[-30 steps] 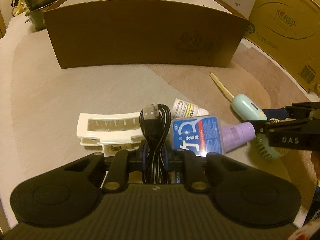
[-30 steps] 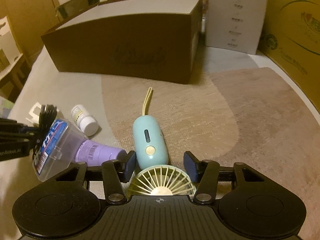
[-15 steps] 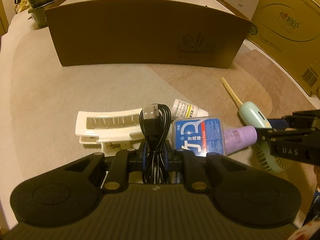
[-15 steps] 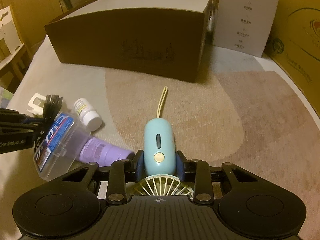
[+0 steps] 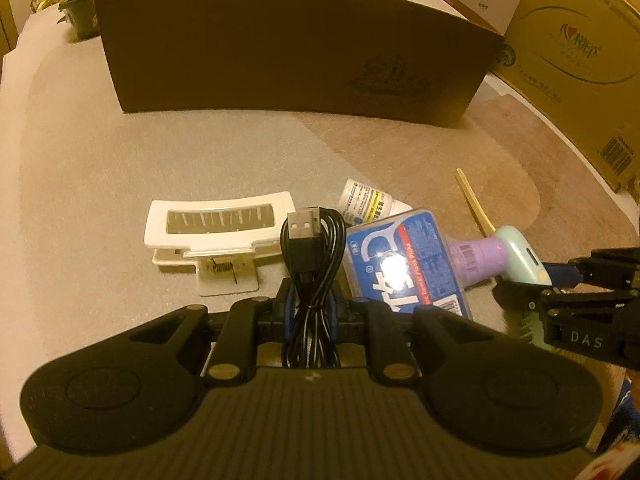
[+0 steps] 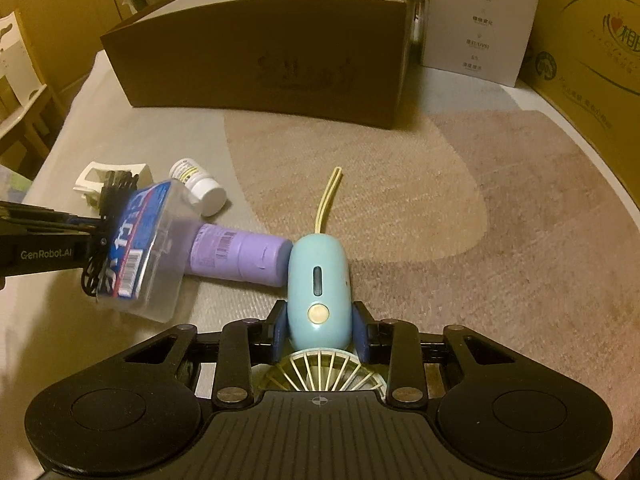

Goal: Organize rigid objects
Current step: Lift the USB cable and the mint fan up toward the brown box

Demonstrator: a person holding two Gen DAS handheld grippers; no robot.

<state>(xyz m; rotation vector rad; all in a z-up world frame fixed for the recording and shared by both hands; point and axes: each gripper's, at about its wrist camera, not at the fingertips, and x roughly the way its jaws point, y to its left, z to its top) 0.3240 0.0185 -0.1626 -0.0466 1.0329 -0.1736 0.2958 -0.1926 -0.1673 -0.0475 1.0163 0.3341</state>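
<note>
My left gripper (image 5: 312,304) is shut on a coiled black USB cable (image 5: 310,248), held low over the mat. My right gripper (image 6: 320,328) is shut on the handle of a pale blue handheld fan (image 6: 318,288); its yellow strap (image 6: 326,196) trails forward. The fan also shows in the left wrist view (image 5: 520,256). A blue-labelled clear floss box (image 5: 404,264) leans on a purple bottle (image 6: 240,256), beside a small white pill bottle (image 6: 198,186) and a white hair clip (image 5: 216,232). A large brown cardboard box (image 5: 296,48) stands open behind them.
A white carton (image 6: 480,20) and a big yellow-printed cardboard box (image 6: 592,52) stand at the right rear. The grey and tan mat (image 6: 440,200) lies between the objects and the brown box. A wooden chair (image 6: 20,112) is at the left edge.
My right gripper has closed on the fan's handle and drawn the fan a little closer to the purple bottle. My left gripper keeps hold of the cable and has barely moved.
</note>
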